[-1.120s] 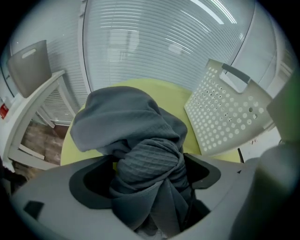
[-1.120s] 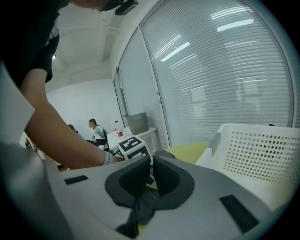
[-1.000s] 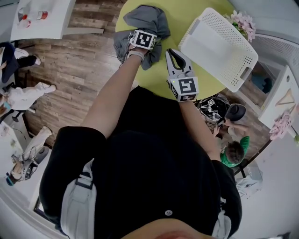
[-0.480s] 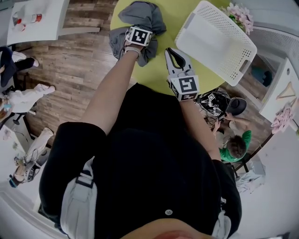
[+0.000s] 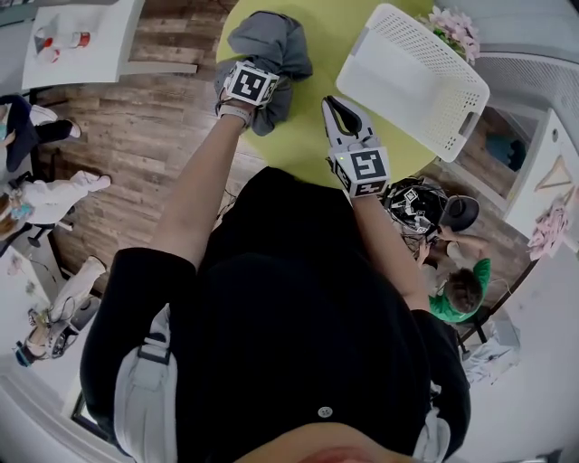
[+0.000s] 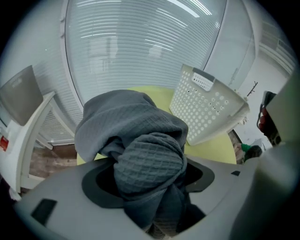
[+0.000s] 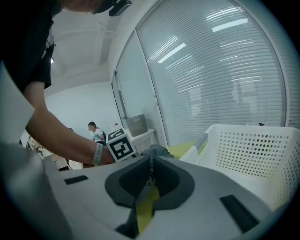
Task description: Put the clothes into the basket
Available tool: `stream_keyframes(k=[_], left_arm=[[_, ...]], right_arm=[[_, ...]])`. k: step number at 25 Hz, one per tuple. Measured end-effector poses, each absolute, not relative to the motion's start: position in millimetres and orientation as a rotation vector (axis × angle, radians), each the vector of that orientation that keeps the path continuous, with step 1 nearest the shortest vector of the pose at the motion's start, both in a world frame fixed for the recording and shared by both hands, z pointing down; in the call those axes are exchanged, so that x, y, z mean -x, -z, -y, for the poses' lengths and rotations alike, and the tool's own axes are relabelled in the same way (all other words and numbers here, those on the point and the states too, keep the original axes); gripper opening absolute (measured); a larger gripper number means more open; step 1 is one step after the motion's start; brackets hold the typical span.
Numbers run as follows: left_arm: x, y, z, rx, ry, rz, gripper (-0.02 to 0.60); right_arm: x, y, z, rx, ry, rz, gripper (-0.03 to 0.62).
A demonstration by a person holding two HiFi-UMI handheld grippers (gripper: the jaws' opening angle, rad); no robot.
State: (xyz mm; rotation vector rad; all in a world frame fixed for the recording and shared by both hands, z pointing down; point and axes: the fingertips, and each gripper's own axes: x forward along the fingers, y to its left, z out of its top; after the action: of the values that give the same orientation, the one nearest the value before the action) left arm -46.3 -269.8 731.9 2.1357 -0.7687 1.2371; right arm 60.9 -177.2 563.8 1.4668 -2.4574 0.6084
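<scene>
A grey waffle-knit garment (image 5: 269, 43) lies bunched at the near left edge of the round yellow-green table (image 5: 317, 136). My left gripper (image 5: 257, 65) reaches down into it. In the left gripper view its jaws have just been closing, and a thick fold of the garment (image 6: 149, 161) fills the space between them, gripped by the left gripper (image 6: 150, 165). The white perforated basket (image 5: 412, 77) stands tilted at the table's right side; this basket (image 7: 248, 150) holds nothing that I can see. My right gripper (image 5: 334, 105) hovers over the table between garment and basket, shut on nothing.
A white side table (image 5: 81, 41) with small cups stands at the far left on the wooden floor. Pink flowers (image 5: 457, 27) sit behind the basket. A helmet (image 5: 412, 208) and a seated person in green (image 5: 461, 294) are at the right, with more people at the left edge.
The left gripper has risen and drifted left, drawing a bunch of the grey garment with it. The right gripper has shifted slightly and stays shut.
</scene>
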Motion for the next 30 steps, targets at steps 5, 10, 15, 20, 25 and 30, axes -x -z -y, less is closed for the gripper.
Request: stream_keyframes(k=[5,10,15,20,25,30], left_arm=[[56,-692,263,-2.204,-1.259,0.709,0.350],[59,-651,261,-2.299,-1.308,0.612,0.351],[49,-602,264,-2.409,-1.363,0.476,0.351],[28,-562,266,-2.509,-1.434,0.315,0.351],[9,-546,260,-2.581,-1.504,0.154,0.351],[-13,-528,261,-2.653,-1.563,0.045,0.351]], right_arm=[[-58,-548,175,-1.466,-0.566,2.475,0.028],[-58,-527,174,-1.478,-0.508,2.488,0.028],[-55,-509,175,-1.504,-0.465,2.485,0.028],[-54,-493,177,-1.560,-0.429,2.468,0.028],[-54,-477,183,-1.650,-0.386,2.436,0.028],[-64,-463,184,-1.734,-0.336,2.390,0.028]])
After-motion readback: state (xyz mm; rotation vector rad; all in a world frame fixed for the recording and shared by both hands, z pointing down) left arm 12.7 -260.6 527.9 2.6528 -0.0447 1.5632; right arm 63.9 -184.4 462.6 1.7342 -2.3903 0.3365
